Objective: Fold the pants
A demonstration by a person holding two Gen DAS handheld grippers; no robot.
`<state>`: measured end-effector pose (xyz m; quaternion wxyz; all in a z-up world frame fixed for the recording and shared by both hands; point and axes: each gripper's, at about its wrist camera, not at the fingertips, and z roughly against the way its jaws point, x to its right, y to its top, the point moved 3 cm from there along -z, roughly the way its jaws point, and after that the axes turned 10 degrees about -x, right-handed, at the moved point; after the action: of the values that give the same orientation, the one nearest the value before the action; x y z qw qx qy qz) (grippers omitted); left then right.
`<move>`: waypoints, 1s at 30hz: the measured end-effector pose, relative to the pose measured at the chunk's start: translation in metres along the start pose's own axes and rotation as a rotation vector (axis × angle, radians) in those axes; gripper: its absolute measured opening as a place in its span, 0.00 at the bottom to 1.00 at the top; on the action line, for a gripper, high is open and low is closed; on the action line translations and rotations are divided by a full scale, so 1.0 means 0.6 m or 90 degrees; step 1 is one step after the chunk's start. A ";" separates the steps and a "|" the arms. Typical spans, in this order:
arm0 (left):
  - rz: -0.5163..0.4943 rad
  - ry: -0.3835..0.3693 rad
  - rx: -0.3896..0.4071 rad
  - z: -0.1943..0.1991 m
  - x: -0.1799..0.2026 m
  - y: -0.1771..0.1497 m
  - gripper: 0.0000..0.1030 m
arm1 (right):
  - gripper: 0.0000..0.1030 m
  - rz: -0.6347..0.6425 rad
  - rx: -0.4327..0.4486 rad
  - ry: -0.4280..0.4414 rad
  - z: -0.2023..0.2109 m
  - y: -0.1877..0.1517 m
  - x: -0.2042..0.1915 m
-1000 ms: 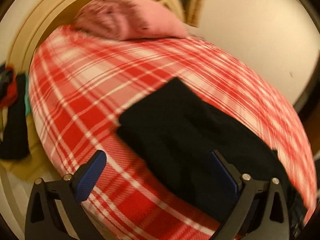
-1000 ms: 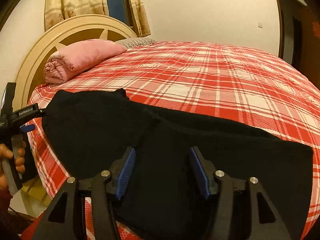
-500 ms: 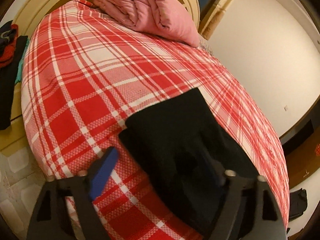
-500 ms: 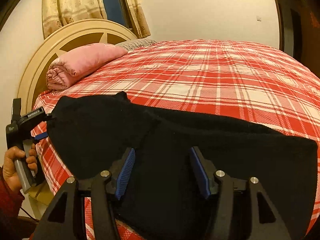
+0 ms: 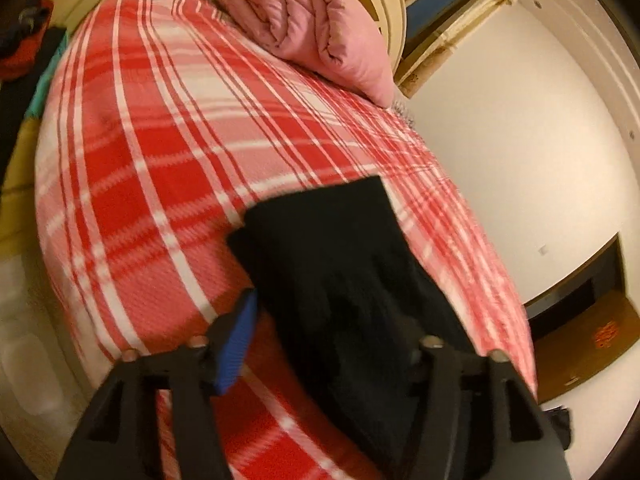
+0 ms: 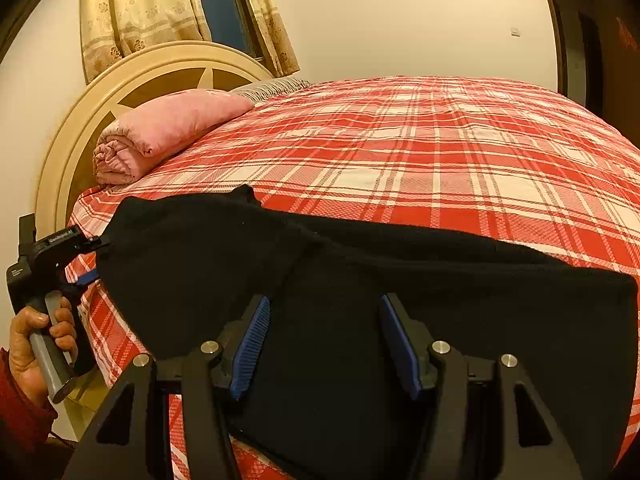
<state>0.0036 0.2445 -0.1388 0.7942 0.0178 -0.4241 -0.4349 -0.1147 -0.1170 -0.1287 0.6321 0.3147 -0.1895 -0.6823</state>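
Black pants (image 6: 360,272) lie flat along the near edge of a red plaid bed (image 6: 440,152); they also show in the left wrist view (image 5: 344,264). My left gripper (image 5: 320,328) is open at the pants' left end, its blue left finger (image 5: 236,344) on the bedspread beside the cloth, the right finger hidden against the black fabric. It also shows in the right wrist view (image 6: 86,258), at the pants' left corner. My right gripper (image 6: 324,344) is open and empty, low over the middle of the pants.
A rolled pink quilt (image 6: 160,132) lies by the cream headboard (image 6: 120,88); it also shows in the left wrist view (image 5: 312,28). Curtains (image 6: 132,12) hang behind. Dark and red clothes (image 5: 20,52) lie off the bed's left side. A dark doorway (image 6: 580,48) is at far right.
My left gripper has moved in to the pants' left end, tilted, and its jaws have narrowed. The right gripper has barely moved and stays open.
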 end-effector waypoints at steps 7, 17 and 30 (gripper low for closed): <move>0.035 -0.011 0.008 -0.007 0.004 0.013 0.71 | 0.58 -0.002 0.000 0.004 0.001 0.000 0.001; 0.008 -0.010 0.008 -0.004 -0.011 0.015 0.18 | 0.58 -0.016 -0.009 0.011 0.006 0.005 0.003; -0.298 -0.054 0.060 0.063 0.193 -0.052 0.15 | 0.58 -0.157 0.052 0.018 0.111 0.012 0.117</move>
<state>-0.0130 0.1559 -0.0510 0.6518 0.1343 -0.4608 -0.5872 -0.1540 -0.1964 -0.0885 0.5327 0.3708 -0.1681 -0.7420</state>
